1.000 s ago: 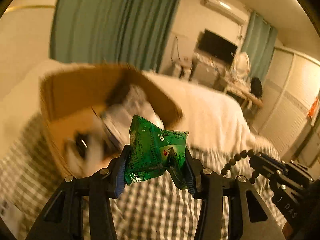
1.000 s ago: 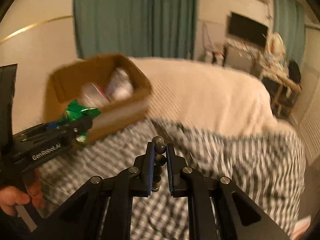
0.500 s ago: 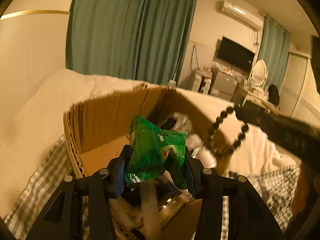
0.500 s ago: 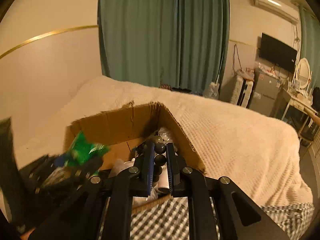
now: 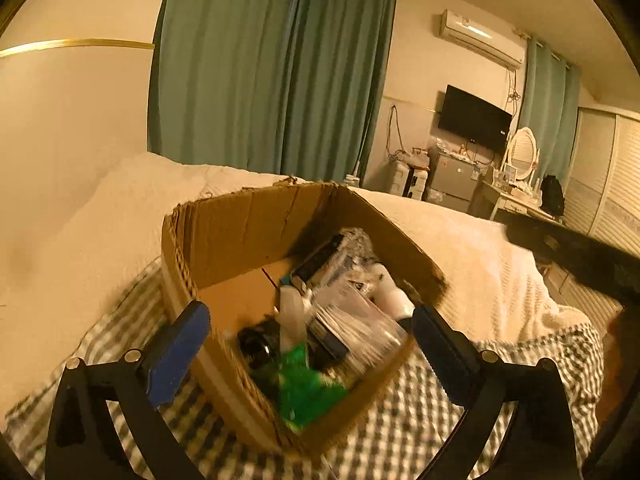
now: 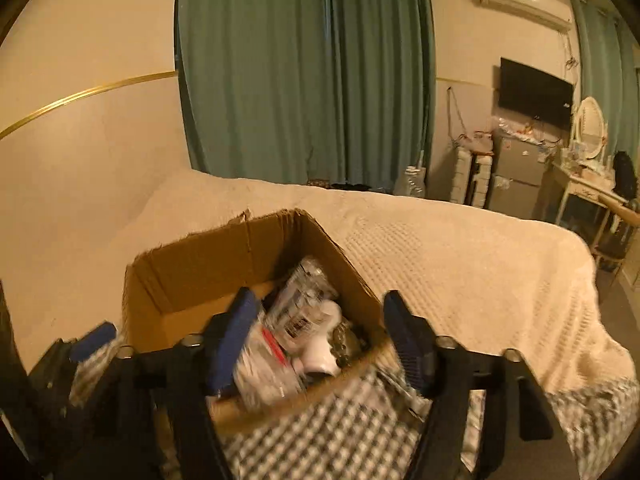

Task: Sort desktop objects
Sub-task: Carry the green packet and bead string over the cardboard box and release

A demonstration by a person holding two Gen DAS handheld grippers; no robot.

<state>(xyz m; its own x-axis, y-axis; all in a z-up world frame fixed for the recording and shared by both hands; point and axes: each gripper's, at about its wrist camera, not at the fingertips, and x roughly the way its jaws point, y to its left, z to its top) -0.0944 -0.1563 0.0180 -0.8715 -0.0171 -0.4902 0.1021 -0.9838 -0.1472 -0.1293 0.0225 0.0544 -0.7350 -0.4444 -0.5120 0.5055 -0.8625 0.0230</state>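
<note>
Packet drop done: crinkly green foil snack packet (image 5: 306, 390) lying blurred inside open brown cardboard box (image 5: 240, 236), straight below left gripper (image 5: 312, 332), jaws just sprung wide, empty. Right gripper (image 6: 316, 336) likewise just opened, nothing between, over same box.

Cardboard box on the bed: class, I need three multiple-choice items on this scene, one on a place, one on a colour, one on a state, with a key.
1. Where is the green packet?
A. between the left tool's fingers
B. inside the cardboard box
C. on the white bedspread

2. What colour are the curtains?
A. teal green
B. red
C. white

3. How does the left tool stand?
A. shut on the packet
B. shut on nothing
C. open

Key: 1 B, the packet lies among the box's contents; 2 A, teal green folds hang behind the bed; 3 C, its blue pads stand wide apart with nothing between them.
</note>
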